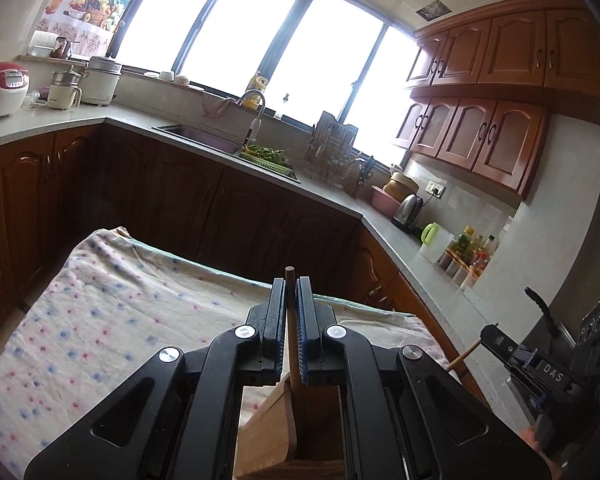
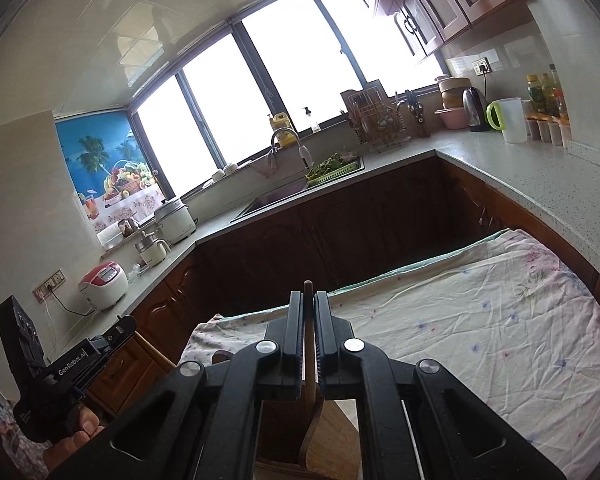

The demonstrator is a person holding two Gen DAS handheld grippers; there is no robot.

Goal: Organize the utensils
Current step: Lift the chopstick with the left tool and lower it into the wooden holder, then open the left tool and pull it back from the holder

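In a home kitchen, a thin wooden stick [image 1: 290, 320], apparently a chopstick, is seen pinched between the nearly closed jaws of the left gripper [image 1: 291, 286], its rounded tip standing just clear of the fingertips and its lower end dropping into a wooden utensil box [image 1: 268, 432] directly beneath. A darker wooden utensil handle [image 2: 309, 344] is clamped in the same way by the right gripper [image 2: 309, 298], the handle widening below the jaws over what appears to be the same wooden box [image 2: 332, 436]; what else lies inside cannot be made out. Both tools are held above a table draped in a flower-print cloth [image 1: 112, 320]. Each gripper is caught at the edge of the other's camera view. Behind, a sink [image 1: 198, 136] is set into the grey worktop, with a green basket of leafy vegetables [image 1: 266, 156] at its right end and a dish rack [image 1: 332, 148] standing beside it under the window.
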